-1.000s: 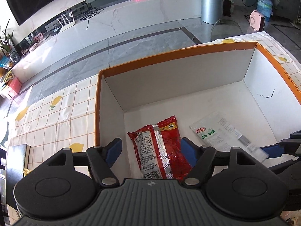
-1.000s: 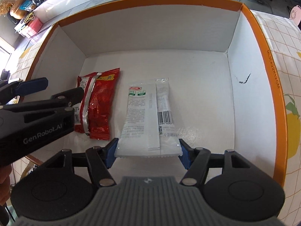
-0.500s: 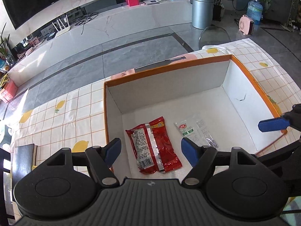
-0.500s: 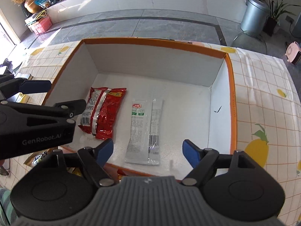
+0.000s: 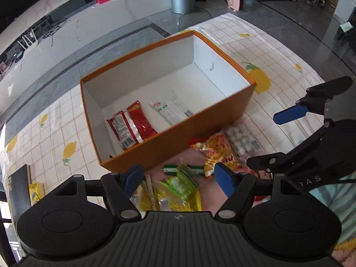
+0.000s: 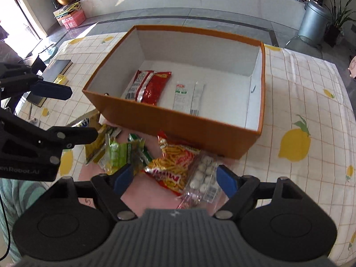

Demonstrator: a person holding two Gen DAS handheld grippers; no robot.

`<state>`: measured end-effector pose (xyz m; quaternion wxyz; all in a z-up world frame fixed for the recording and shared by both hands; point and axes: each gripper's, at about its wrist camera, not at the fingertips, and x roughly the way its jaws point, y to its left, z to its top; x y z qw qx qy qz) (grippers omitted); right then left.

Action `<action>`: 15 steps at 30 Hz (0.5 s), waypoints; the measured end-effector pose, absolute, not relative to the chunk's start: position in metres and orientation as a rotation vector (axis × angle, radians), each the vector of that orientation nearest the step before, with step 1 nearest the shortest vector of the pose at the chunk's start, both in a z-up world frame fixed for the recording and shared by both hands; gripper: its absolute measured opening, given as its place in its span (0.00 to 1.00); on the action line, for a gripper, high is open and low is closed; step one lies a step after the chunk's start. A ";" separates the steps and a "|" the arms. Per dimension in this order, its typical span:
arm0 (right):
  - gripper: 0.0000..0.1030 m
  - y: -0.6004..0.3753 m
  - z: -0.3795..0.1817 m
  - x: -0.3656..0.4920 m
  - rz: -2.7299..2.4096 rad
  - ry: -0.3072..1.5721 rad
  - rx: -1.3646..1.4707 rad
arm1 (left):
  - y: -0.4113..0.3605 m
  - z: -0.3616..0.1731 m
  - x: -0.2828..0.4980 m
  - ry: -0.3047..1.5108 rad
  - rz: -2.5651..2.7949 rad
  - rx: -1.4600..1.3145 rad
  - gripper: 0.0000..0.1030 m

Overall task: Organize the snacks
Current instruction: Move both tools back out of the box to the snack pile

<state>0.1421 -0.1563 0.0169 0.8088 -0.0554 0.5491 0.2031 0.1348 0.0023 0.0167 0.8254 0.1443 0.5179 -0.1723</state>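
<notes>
An orange box [image 5: 178, 133] [image 6: 178, 120] with a white inside holds a red packet [image 5: 133, 126] [image 6: 149, 86] and a white packet [image 5: 171, 111] [image 6: 188, 98], lying flat side by side. In front of the box lie loose snacks: a yellow-red packet [image 5: 218, 153] [image 6: 175, 164], a clear pack of white balls [image 5: 242, 142] [image 6: 203, 173] and green packets [image 5: 178, 182] [image 6: 120, 153]. My left gripper [image 5: 178, 178] hangs open above the green packets, holding nothing. My right gripper [image 6: 174, 179] is open above the yellow-red packet and the ball pack, not touching them.
A lemon-print tablecloth [image 6: 311, 111] covers the table. A dark book [image 5: 20, 189] [image 6: 60, 65] and a small yellow box [image 5: 35, 192] lie to the left of the orange box. The snacks rest on a pink mat [image 6: 138, 198]. A metal bin [image 6: 313, 20] stands on the floor beyond.
Both grippers pulled back and up out of the box. The right one let go of the white packet, which now lies in the box. The loose snacks came into view.
</notes>
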 end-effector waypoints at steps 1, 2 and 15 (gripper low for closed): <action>0.77 -0.159 0.011 0.137 0.433 1.191 -0.118 | 0.000 0.011 0.131 1.115 -0.387 0.305 0.83; 0.77 -0.162 0.005 0.133 0.431 1.208 -0.119 | -0.002 0.006 0.127 1.129 -0.408 0.304 0.83; 0.74 -0.191 -0.066 0.100 0.441 1.353 -0.278 | -0.027 -0.073 0.086 1.237 -0.556 0.388 0.81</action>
